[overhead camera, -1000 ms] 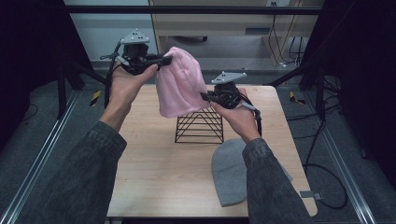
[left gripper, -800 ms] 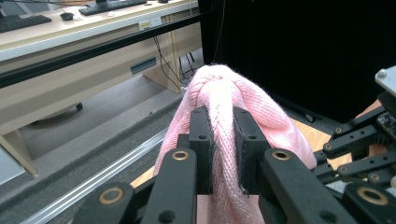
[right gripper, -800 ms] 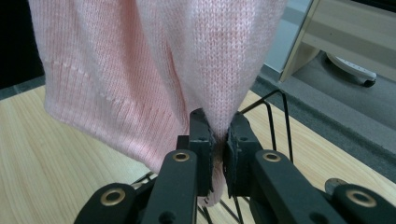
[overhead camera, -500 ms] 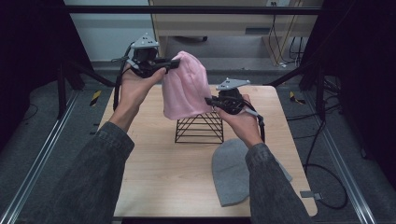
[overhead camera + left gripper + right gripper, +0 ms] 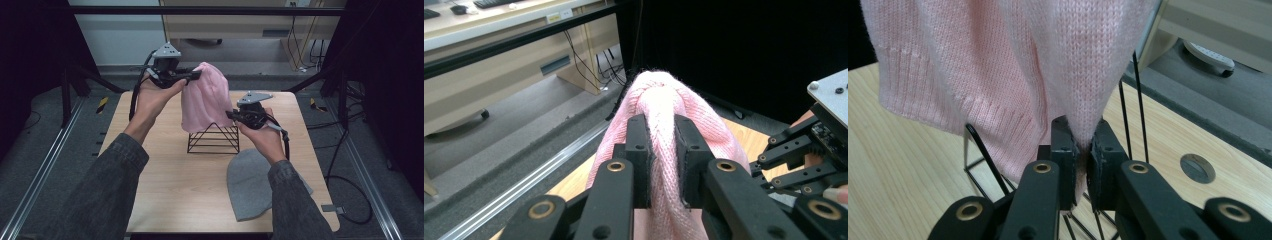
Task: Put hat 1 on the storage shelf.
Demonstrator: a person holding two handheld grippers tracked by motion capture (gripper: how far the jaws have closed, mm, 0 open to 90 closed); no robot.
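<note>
Pink hat (image 5: 204,100) hangs between two grippers. The left gripper (image 5: 192,76), raised at 11 o'clock with its arm stretched forward, pinches the hat's top. The right gripper (image 5: 231,115), lower at 3 o'clock, pinches its rim. The hat hangs just over the wire rack (image 5: 214,141). A grey hat (image 5: 248,185) lies at 5 o'clock.

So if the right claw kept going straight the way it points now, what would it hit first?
Beyond the pink hat it is already clamped on, the right claw points at the black wire stand; it would probably meet those wires first, though depth is hard to judge.
</note>
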